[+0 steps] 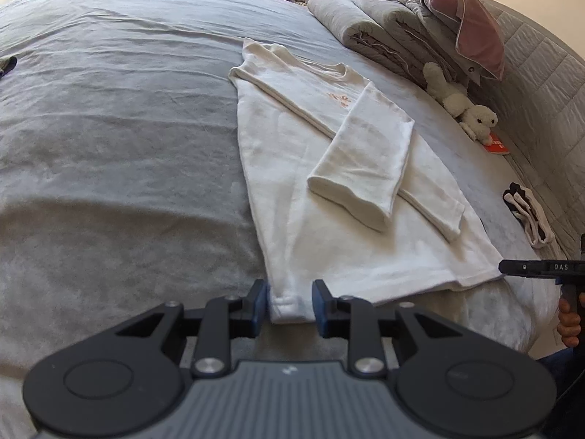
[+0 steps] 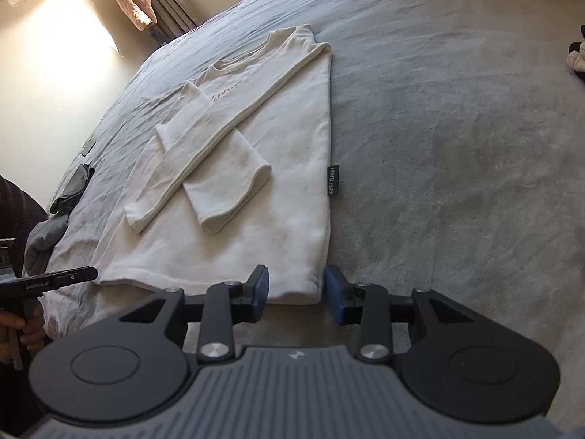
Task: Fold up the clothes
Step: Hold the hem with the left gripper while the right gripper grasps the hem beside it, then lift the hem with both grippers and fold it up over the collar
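Note:
A white long-sleeved shirt (image 1: 292, 219) (image 2: 292, 190) lies flat on the grey bed (image 1: 109, 128), front up, with both sleeves folded across its body. My left gripper (image 1: 290, 303) is open, and the shirt's near-left hem corner lies between its blue pads. My right gripper (image 2: 297, 287) is also open, straddling the other hem corner, just below the black side label (image 2: 333, 180). Each gripper shows side-on in the other's view: the right one (image 1: 537, 269) and the left one (image 2: 62, 278), each held by a hand.
Folded quilts and a pink pillow (image 1: 420, 14) are stacked at the headboard, with a white plush toy (image 1: 464, 106) and a red booklet (image 1: 495, 144) beside them. A black-and-white garment (image 1: 530, 216) lies to the right. Grey clothes (image 2: 62, 197) lie at the bed's left edge.

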Available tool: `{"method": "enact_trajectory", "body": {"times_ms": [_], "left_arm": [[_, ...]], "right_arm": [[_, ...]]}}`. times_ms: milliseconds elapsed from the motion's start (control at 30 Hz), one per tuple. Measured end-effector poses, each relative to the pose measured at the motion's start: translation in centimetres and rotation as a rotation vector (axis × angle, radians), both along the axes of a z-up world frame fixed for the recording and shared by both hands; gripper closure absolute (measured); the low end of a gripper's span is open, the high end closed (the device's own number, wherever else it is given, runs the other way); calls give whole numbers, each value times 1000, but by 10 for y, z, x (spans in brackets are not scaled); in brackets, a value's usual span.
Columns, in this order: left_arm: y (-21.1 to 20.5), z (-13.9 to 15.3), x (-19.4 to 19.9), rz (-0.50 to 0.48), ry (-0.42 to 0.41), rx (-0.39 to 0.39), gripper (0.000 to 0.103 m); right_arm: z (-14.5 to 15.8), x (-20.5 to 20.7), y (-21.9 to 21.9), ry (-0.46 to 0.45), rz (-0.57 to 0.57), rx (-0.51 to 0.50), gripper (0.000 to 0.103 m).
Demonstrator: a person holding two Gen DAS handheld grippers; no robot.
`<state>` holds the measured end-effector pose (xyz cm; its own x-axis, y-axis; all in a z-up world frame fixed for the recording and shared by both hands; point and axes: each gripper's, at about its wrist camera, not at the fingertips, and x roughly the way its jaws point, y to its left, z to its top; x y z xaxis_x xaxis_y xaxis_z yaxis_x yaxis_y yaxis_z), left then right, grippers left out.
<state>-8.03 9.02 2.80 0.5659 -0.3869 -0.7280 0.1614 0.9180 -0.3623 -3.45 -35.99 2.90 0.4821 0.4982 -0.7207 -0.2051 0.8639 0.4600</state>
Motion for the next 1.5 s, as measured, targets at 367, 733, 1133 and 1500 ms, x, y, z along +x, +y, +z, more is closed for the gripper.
{"method": "enact_trajectory", "body": {"times_ms": [367,733,1133,1500], "left_arm": [[-1,-7,2,17,8,23,88],[6,0,2,57,13,-26,89],[11,6,2,82,2,-60,89],[15,14,6,143,-22,-121,90]], "right_arm": [[-2,0,3,-16,5,-54,78],[12,0,4,-92,-34,-51,92],[21,-1,5,-142,-37,-36,92],[34,4,2,-238,-113,-9,93]]}}
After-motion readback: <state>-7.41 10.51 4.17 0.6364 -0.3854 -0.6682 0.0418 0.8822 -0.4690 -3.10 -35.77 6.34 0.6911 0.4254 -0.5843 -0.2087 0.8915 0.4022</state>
